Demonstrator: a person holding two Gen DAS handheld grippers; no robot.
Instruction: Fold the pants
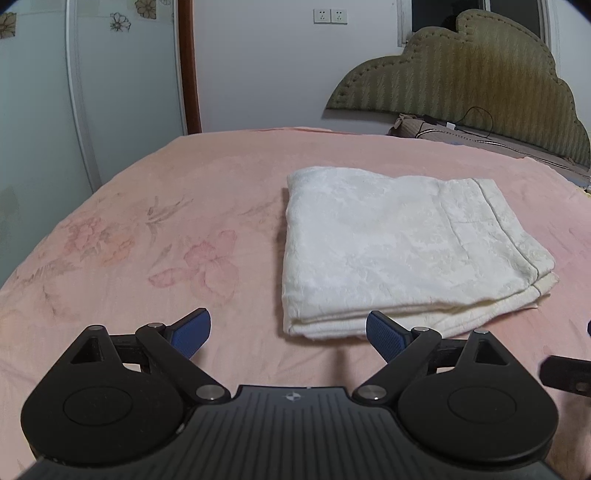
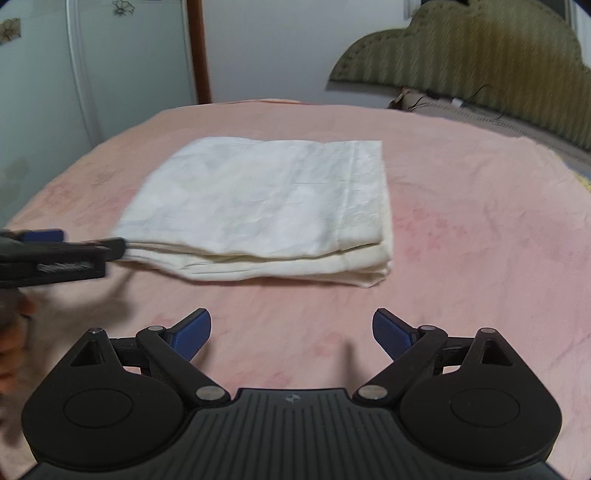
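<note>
Left wrist view: pants point(image 1: 402, 251), cream-white, folded into a layered rectangle, lying flat on pink floral bedsheet point(image 1: 166, 229) toward 1 o'clock of the left gripper point(image 1: 288, 334). Jaws spread wide, blue pads clear of cloth, nothing between them. Olive padded headboard point(image 1: 480, 77) at 1 o'clock, far edge. Wall sockets point(image 1: 330, 16) at 12 o'clock.

Right wrist view: pants point(image 2: 266, 206) at 11 to 12 o'clock of the right gripper point(image 2: 291, 336), folded edges facing the camera. Jaws spread wide, empty, over bare sheet. Left gripper point(image 2: 55, 254) enters at 9 o'clock, tip just beside the pants' near left corner; contact cannot be told.
</note>
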